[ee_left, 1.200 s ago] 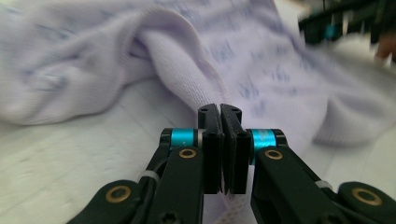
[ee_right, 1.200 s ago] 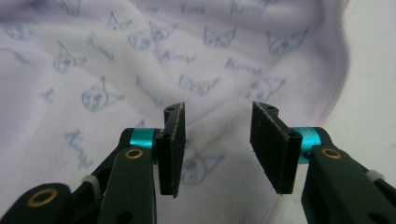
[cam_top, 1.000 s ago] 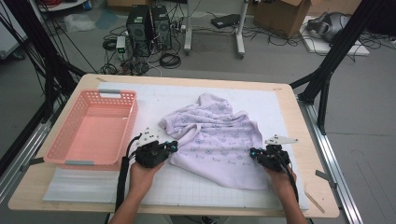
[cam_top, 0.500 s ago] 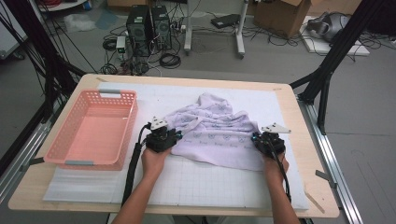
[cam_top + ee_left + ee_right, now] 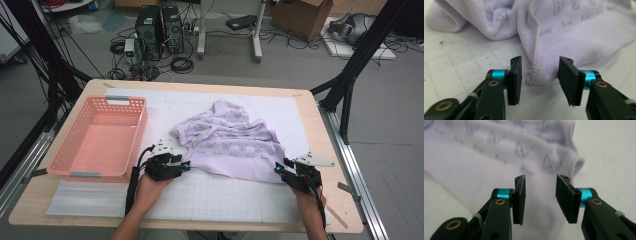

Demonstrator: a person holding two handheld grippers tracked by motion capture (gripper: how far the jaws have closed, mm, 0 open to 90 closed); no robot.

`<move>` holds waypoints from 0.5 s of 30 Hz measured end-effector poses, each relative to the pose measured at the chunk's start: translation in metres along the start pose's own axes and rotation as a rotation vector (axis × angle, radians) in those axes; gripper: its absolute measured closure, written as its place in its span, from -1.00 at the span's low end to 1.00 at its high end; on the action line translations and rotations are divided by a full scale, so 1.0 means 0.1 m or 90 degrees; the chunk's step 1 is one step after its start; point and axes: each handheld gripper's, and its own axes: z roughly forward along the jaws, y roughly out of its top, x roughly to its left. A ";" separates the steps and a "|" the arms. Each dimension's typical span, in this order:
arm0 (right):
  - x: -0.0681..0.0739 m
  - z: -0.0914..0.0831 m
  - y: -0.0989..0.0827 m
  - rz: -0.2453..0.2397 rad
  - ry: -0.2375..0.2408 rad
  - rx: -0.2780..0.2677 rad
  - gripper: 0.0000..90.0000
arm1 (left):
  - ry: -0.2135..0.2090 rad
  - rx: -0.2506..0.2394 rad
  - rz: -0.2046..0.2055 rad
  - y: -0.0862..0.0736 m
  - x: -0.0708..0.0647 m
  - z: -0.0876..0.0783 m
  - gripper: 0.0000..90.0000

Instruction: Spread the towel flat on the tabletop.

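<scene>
A lilac printed garment lies rumpled on the white grid mat. My left gripper rests at the garment's near left corner. In the left gripper view that hemmed corner sits between the jaws of the left gripper; they have just been opening and the pads do not press on it. My right gripper is at the near right corner. Its jaws have also just been opening, and in the right gripper view they stand apart over the cloth without gripping it.
An empty pink basket stands on the left of the table, close to my left hand. A pale foam sheet lies under the mat's near left. The table's wooden edge runs just right of my right hand.
Both grippers pushed away from the person with the garment's near edge, then came back and down. Both jaws opened and let go of the hem. The garment now lies shorter front to back.
</scene>
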 end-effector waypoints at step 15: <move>0.00 -0.38 -0.33 0.000 0.064 0.059 0.94 | -0.042 -0.017 0.001 -0.24 -0.28 -0.52 0.88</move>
